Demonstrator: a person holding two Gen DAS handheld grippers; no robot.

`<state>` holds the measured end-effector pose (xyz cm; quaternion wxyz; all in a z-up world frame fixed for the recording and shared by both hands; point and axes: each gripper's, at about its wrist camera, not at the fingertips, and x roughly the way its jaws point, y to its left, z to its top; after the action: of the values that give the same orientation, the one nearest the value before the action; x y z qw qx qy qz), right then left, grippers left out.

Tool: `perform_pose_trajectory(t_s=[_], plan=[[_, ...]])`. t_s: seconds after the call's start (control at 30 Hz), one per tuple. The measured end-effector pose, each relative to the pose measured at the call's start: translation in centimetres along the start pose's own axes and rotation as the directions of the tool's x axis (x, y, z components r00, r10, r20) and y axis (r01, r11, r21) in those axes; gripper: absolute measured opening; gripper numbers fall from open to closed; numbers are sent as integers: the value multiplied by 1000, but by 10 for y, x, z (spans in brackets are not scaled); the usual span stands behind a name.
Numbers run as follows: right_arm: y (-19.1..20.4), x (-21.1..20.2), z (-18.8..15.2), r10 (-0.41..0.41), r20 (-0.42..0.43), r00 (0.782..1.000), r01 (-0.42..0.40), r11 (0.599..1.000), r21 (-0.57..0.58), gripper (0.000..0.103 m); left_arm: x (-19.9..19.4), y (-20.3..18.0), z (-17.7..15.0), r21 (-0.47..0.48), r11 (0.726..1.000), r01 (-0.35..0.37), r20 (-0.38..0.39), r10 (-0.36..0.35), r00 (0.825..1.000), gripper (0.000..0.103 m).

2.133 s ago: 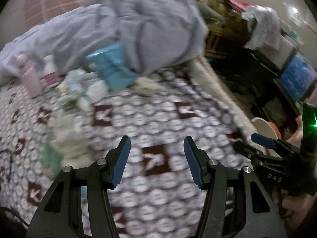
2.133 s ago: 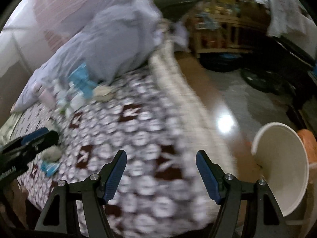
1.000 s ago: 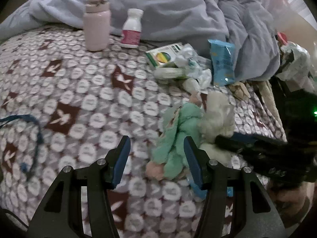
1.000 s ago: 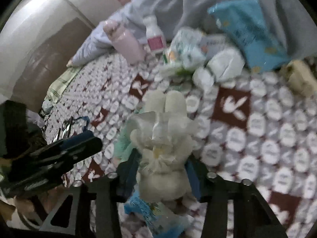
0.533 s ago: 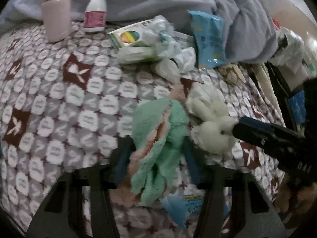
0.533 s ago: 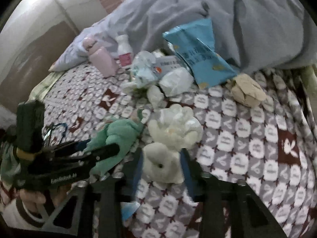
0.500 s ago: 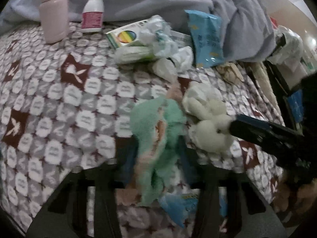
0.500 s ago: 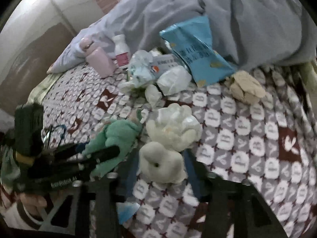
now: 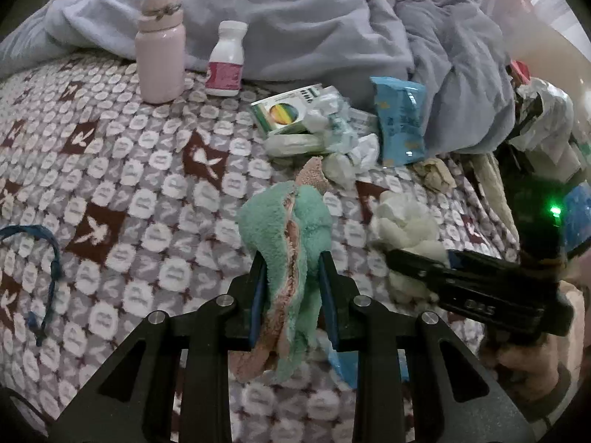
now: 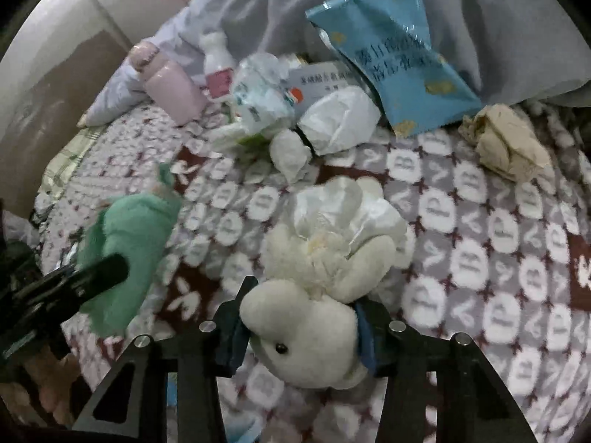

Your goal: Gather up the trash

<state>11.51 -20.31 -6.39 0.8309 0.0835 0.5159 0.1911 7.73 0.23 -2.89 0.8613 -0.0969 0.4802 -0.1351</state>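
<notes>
My left gripper [image 9: 293, 288] is shut on a green and pink fluffy cloth [image 9: 291, 236] and holds it over the patterned bedspread [image 9: 110, 170]; the cloth also shows in the right wrist view [image 10: 129, 236]. My right gripper [image 10: 301, 326] is shut on a white plush toy [image 10: 314, 317] with crumpled white paper [image 10: 347, 214] on it; the toy also shows in the left wrist view [image 9: 410, 236]. A pile of trash lies farther back: white wrappers [image 10: 332, 122], a blue snack bag [image 10: 391, 55], a small box [image 9: 284, 112], a brown paper ball [image 10: 506, 140].
A pink flask [image 9: 160, 42] and a white pill bottle [image 9: 227, 59] stand near the grey duvet [image 9: 314, 18]. A blue cord [image 9: 48, 258] lies at left. A blue wrapper [image 9: 343, 361] lies under the left gripper. The bed edge runs at the right.
Both grippers swung from the bed edge to the pile. The left shut on the green cloth and the right shut on the white plush toy; both items are now lifted slightly.
</notes>
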Motion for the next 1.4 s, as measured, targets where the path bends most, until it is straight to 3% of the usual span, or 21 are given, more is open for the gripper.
perform_pose_trajectory(t_s=[0.23, 0.5, 0.93, 1.4], plan=[[-22, -63, -16, 13, 81, 997, -14, 1000, 8, 46, -16, -50, 5, 67, 996, 55, 41, -58, 997, 25], [-64, -132, -48, -22, 179, 984, 10, 997, 71, 46, -14, -126, 1, 163, 978, 131, 22, -136, 990, 25], [-166, -227, -109, -193, 276, 942, 117, 956, 268, 46, 11, -283, -17, 340, 900, 273, -73, -264, 962, 25], [-244, -282, -165, -339, 291, 894, 197, 884, 425, 46, 31, -377, -42, 428, 831, 356, -160, -318, 934, 25]])
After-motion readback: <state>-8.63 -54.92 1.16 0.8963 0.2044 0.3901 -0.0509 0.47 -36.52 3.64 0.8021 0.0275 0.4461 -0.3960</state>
